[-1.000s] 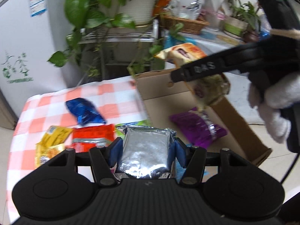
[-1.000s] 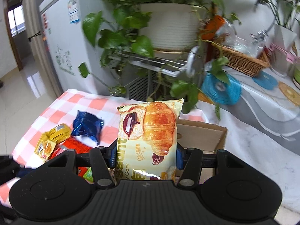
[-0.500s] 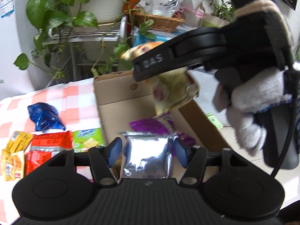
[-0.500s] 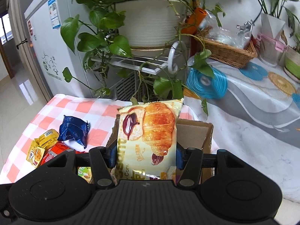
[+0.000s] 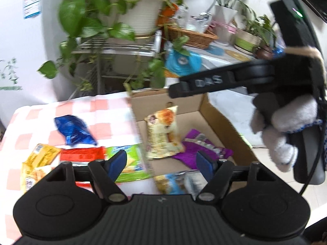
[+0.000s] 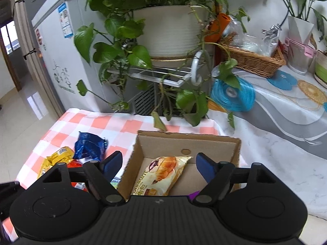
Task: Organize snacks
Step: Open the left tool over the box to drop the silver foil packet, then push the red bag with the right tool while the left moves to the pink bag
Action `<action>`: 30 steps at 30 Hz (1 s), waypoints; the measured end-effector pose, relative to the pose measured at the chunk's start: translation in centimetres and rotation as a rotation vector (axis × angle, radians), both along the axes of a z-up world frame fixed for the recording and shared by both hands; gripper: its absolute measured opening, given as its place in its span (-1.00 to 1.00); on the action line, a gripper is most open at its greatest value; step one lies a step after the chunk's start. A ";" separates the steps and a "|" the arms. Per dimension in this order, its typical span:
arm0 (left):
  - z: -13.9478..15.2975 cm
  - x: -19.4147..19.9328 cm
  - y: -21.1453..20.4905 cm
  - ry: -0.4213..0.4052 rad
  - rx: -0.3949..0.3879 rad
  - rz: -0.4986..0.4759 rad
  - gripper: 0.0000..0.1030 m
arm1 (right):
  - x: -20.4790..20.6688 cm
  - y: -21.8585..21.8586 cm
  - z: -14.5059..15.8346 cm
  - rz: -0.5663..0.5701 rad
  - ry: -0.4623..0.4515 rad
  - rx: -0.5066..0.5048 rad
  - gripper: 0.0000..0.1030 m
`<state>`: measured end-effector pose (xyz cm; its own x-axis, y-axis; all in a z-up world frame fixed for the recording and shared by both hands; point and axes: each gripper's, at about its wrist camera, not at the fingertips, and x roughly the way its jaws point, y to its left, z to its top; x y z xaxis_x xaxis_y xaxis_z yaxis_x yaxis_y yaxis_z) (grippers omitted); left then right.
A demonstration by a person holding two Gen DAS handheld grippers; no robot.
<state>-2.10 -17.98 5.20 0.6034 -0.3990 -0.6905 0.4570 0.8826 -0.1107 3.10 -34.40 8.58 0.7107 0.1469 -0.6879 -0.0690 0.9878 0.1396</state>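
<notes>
An open cardboard box [image 5: 222,126] [image 6: 190,140] stands at the right edge of the checked table. In it lie a croissant pack [image 5: 163,134] [image 6: 163,173], a purple pack [image 5: 200,149] and a blurred silver-and-blue packet [image 5: 179,180]. My left gripper [image 5: 161,161] hovers over the box's near left corner, its jaws opening with nothing pressed between them. My right gripper [image 6: 159,163] hangs above the box, jaws opening, the croissant pack lying loose below. In the left wrist view the right gripper's black finger [image 5: 204,83] reaches over the box, held by a gloved hand [image 5: 286,126].
On the checked cloth [image 5: 106,110] left of the box lie a blue packet [image 5: 73,130] [image 6: 87,145], a red pack [image 5: 81,154], a green pack [image 5: 130,163] and yellow packs [image 5: 38,159] [image 6: 57,159]. Behind stand a potted plant [image 6: 169,30] on a wire rack, a white fridge [image 6: 53,61] and a wicker basket [image 6: 251,59].
Both grippers opened. The silver packet dropped from the left gripper into the box, and the croissant pack fell from the right gripper into the box.
</notes>
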 end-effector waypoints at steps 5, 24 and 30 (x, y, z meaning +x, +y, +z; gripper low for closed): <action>-0.1 0.7 3.6 -0.002 0.016 0.069 0.44 | 0.0 1.3 0.3 0.046 -0.010 0.017 0.67; -6.9 0.3 6.4 0.084 0.085 0.119 0.56 | 1.3 6.5 -1.1 0.253 0.079 0.225 0.75; -9.4 0.8 5.7 0.116 0.095 0.110 0.56 | 2.5 7.3 -2.1 0.254 0.131 0.303 0.77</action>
